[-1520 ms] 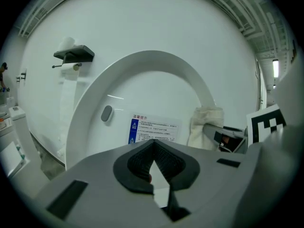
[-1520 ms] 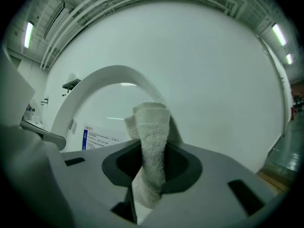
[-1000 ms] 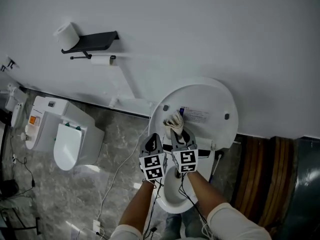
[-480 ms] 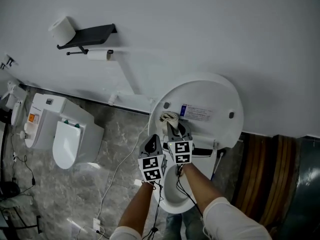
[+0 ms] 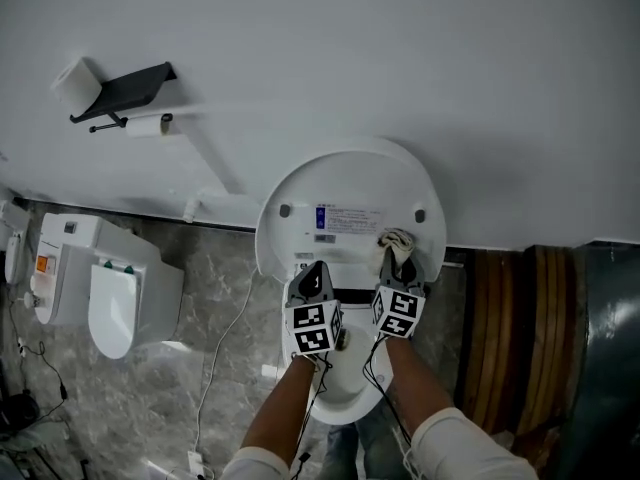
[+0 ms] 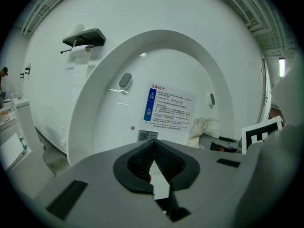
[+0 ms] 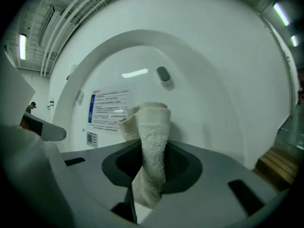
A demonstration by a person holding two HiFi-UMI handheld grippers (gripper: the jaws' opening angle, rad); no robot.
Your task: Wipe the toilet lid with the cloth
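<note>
Swept the cloth (image 5: 398,239) across the upturned toilet lid (image 5: 345,178) from left side to lower right edge, gripping it in the closed right claw (image 5: 393,260), with the left claw (image 5: 314,274) shut, empty, near the lid's bottom edge.

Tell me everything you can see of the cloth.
The cloth is a small off-white terry towel, bunched into a folded wad. The right gripper is shut on it; a folded end sticks out past the jaws, a tail hangs below. It sits at the lower right of the raised toilet lid, apparently touching it.
</note>
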